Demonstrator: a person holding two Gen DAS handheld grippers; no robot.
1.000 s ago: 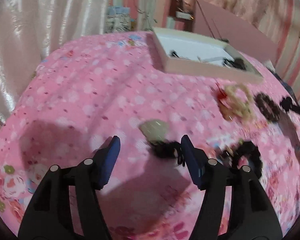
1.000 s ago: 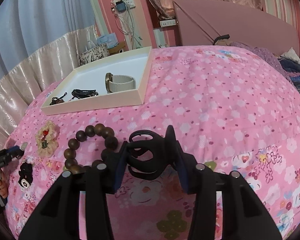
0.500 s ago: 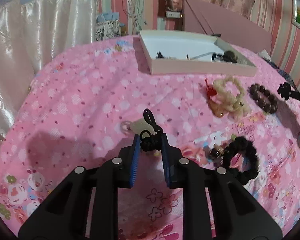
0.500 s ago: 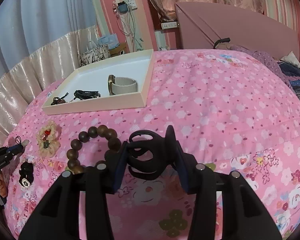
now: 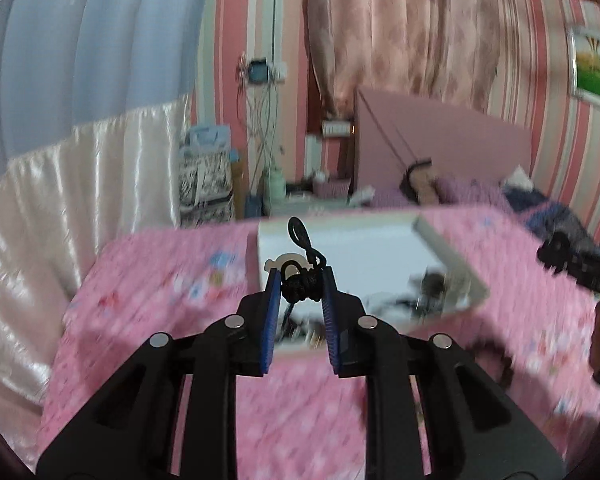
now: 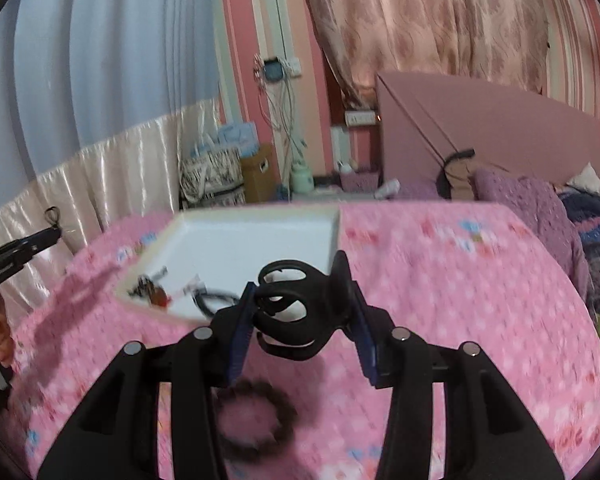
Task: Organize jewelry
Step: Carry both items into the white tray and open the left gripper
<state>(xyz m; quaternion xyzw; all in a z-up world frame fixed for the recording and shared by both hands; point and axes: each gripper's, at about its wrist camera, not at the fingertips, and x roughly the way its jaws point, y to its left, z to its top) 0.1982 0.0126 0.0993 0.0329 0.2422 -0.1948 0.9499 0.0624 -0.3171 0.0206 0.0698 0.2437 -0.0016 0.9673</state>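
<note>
My left gripper (image 5: 300, 280) is shut on a pale pendant on a knotted black cord (image 5: 300, 284) and holds it in the air in front of the white tray (image 5: 448, 252). My right gripper (image 6: 300, 300) is shut on a black hair claw clip (image 6: 292, 316) and holds it above the bed near the tray (image 6: 240, 248). Several small dark pieces lie in the tray's near corner (image 6: 152, 288). A dark bead bracelet (image 6: 256, 420) lies on the pink bedspread below the right gripper. Both views are blurred by motion.
The pink floral bedspread (image 5: 172, 288) covers the bed. The right gripper shows at the right edge of the left wrist view (image 5: 572, 264), and the left gripper at the left edge of the right wrist view (image 6: 16, 252). Satin curtain, bags and a headboard stand behind.
My left gripper has lifted the corded pendant off the bedspread and moved toward the tray. My right gripper has risen with the claw clip and moved toward the tray too.
</note>
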